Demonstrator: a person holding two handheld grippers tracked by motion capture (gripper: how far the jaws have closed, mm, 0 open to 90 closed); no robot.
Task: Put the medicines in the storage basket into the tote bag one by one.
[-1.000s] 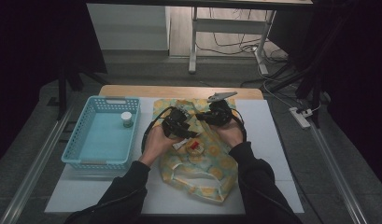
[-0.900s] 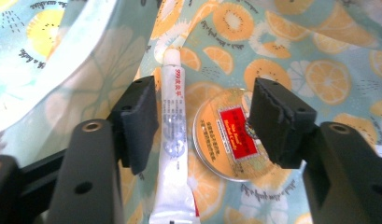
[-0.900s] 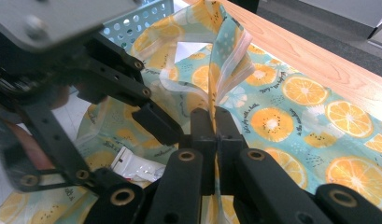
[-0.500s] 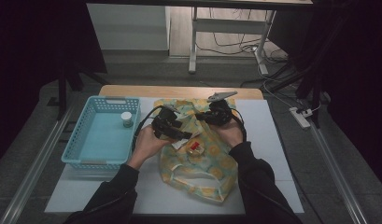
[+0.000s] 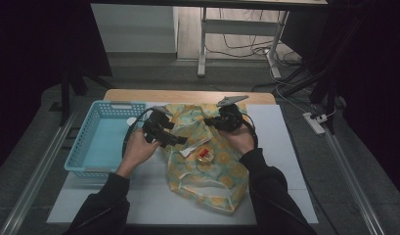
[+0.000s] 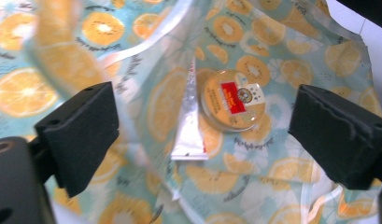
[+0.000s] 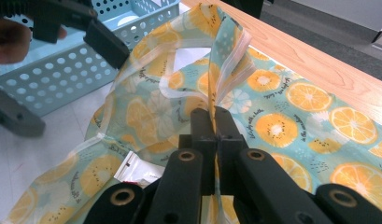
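I work at a pale surface (image 5: 280, 161) with a wooden strip along its far edge, in a dark room with a grey floor, metal frame legs and loose cables beyond it. A blue basket (image 5: 97, 142) stands on the left of it. Beside it lies a see-through bag (image 5: 212, 171) printed with orange slices.

My right tongs (image 7: 212, 122) are clenched on the bag's rim, holding a fold of it up. My left tongs (image 6: 202, 121) have just been opening and now stand released, with nothing pressed between their pads, near the bag's left edge.

From above, the bag's contents are a small red spot and a pale strip. The left tongs' own camera shows them as a round tin (image 6: 233, 99) with a red label and a flat silver sachet (image 6: 189, 121), touching each other. The right one shows the clamped fold close up and the basket's holes.
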